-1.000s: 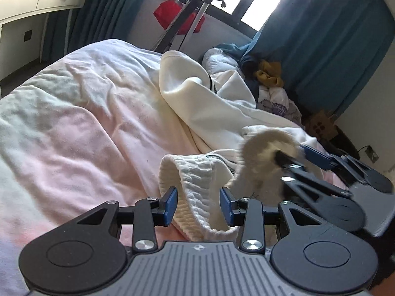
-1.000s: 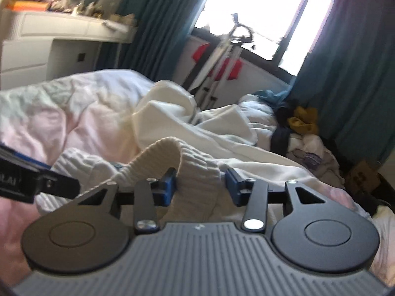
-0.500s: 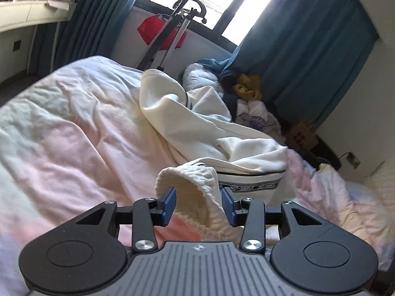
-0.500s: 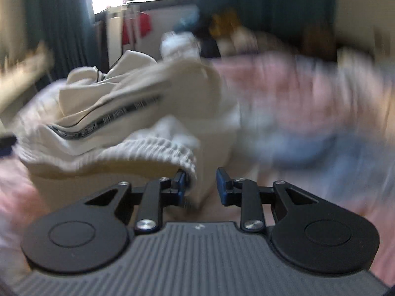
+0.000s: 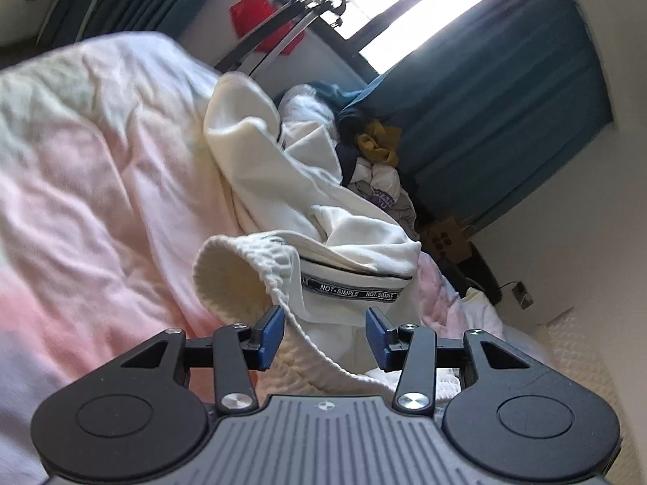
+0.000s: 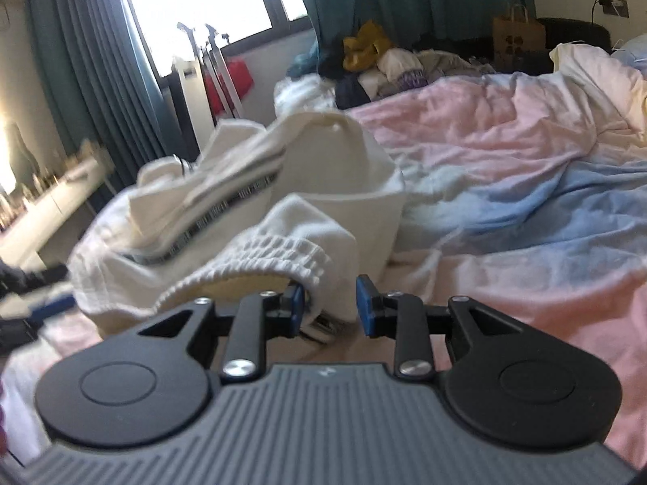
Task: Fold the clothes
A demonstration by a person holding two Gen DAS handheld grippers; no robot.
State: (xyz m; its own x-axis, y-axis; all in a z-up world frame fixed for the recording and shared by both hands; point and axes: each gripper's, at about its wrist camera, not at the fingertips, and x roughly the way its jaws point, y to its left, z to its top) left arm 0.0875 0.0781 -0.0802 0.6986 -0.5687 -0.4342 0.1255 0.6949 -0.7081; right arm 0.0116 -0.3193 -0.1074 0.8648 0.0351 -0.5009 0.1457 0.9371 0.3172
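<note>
Both sets of jaws stand parted. The left gripper [image 5: 324,333] has the ribbed waistband [image 5: 242,279] of the cream trousers [image 5: 343,242] lying between its blue pads, unpinched. The right gripper [image 6: 328,303] straddles the same band's other end; whether cloth touches its pads is hard to tell through the blur. The trousers lie bunched on the pink duvet [image 5: 89,169]. A clean fold, I judge, needs both grips square on the band, then an even pull apart.

One cream sweatshirt [image 5: 323,218] lies on one pink-and-blue duvet [image 6: 505,153]; one mustard garment [image 6: 364,44], one paper bag [image 6: 517,36], two claws: left claw [image 5: 324,333], right claw [image 6: 328,305].
</note>
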